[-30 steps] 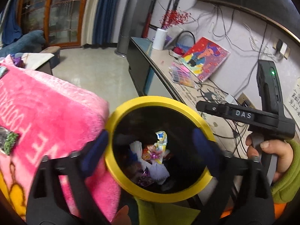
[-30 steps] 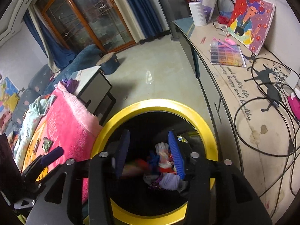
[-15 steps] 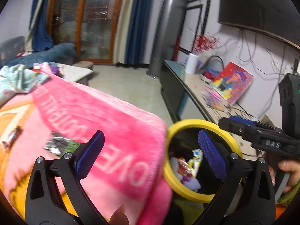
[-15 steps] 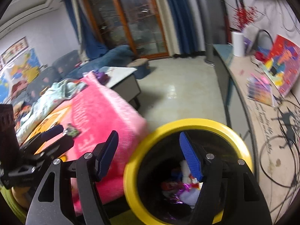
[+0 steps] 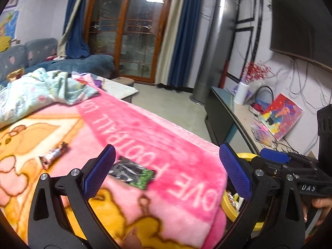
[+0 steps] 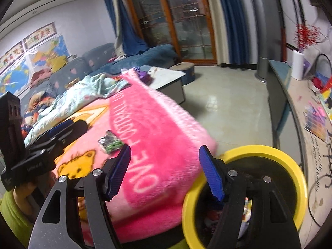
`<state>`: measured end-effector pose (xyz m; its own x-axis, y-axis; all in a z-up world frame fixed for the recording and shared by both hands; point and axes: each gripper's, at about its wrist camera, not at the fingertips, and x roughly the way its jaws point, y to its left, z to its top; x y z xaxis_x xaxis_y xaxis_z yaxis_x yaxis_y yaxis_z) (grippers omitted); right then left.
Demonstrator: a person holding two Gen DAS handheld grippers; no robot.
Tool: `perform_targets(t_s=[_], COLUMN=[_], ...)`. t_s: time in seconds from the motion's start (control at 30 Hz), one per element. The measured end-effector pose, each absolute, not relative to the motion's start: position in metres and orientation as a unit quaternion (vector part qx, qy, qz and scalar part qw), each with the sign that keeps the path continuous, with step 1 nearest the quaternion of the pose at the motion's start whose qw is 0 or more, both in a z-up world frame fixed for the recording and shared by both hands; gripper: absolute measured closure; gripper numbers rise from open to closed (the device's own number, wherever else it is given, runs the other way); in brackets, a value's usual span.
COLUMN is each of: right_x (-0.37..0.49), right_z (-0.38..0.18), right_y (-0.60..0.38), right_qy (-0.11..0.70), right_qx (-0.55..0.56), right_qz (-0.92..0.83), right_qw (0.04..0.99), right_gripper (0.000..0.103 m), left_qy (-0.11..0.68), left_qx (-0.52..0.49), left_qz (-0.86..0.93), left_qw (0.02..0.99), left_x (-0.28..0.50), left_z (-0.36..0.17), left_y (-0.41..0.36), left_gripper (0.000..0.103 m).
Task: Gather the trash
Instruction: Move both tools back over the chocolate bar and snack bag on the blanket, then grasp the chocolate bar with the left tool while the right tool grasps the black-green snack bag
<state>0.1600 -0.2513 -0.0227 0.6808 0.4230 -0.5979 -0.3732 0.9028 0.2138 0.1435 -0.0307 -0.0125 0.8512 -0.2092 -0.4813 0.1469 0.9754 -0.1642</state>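
Both tools released, empty: left tool [image 5: 166, 169] lined up over dark wrapper [image 5: 132, 172] near blanket [image 5: 145, 128] edge; right tool [image 6: 165, 170] by yellow bin [image 6: 294, 178], parked alongside for drops.

A home living room: blue sofa [image 6: 99, 56], curtained glass doors [image 5: 128, 31], wall-mounted television [image 5: 300, 20], pink blanket [image 5: 145, 128].

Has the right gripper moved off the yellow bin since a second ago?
Yes. The right gripper has swung left off the yellow bin; its open, empty jaws now frame the pink blanket.
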Motion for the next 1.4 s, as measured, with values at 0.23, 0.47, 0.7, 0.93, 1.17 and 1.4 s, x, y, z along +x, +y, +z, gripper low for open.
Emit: perform_targets(t_s=[0.23,0.47,0.7,0.93,1.17,1.4], right_x=[0.167,0.175,0.194,0.215,0.228,0.239], right_z=[-0.023,-0.029,-0.047,-0.069,-0.088,-0.101], right_y=[-0.206,-0.16,-0.119,-0.091,-0.072,-0.069], right_qy=[0.334,0.341,0.357,0.388,0.401,0.422], right_qx=[0.021,-0.009,-0.049,-0.076,-0.102,-0.095], right_qz=[0.256,0.29,0.303,0.307,0.294,0.28], right_qw=[0.907,0.894,0.882,0.866,0.861,0.857], right_gripper=[0.037,0.024,0.024,0.023,0.023,0.026], left_qy=[0.249,0.263,0.291,0.332,0.372,0.421], left_qx=[-0.074,-0.074,-0.07,-0.048,-0.029,-0.03], left_qz=[-0.054,-0.01,0.03,0.02,0.019,0.024], left_qw=[0.964,0.962,0.954,0.942,0.928,0.906], left_x=[0.143,0.148,0.162,0.183,0.208,0.23], left_z=[-0.012,-0.015,-0.028,-0.047,-0.068,-0.09], left_y=[0.009,0.051,0.098,0.123,0.131,0.137], left_gripper=[0.011,0.011,0.011,0.011,0.019,0.035])
